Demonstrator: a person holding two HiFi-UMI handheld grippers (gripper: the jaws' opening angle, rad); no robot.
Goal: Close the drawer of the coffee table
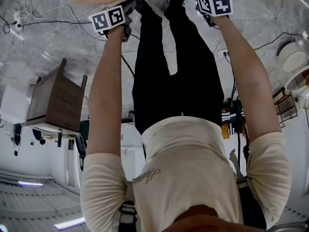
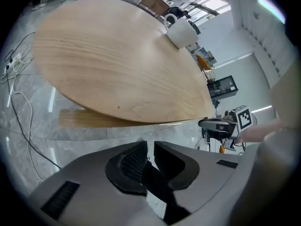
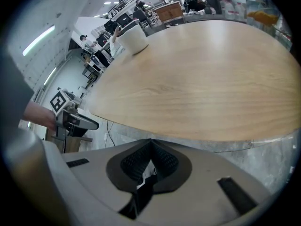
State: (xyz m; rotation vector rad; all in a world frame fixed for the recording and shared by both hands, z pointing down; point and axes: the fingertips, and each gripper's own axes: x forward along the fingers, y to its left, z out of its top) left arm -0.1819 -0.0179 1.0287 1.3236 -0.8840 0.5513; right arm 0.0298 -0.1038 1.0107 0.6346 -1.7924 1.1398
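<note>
White mug [image 2: 181, 31] on wooden tabletop [image 2: 117, 65]

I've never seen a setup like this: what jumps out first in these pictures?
An oval wooden tabletop fills both tool views, with a white mug near its far edge. In the head view, two bare arms reach toward it, the left tool and right tool each carrying a black-and-white marker cube.

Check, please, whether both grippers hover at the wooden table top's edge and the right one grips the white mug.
No: the right gripper is shut on nothing; the white mug stands apart on the wooden table top, as the right gripper view shows.
</note>
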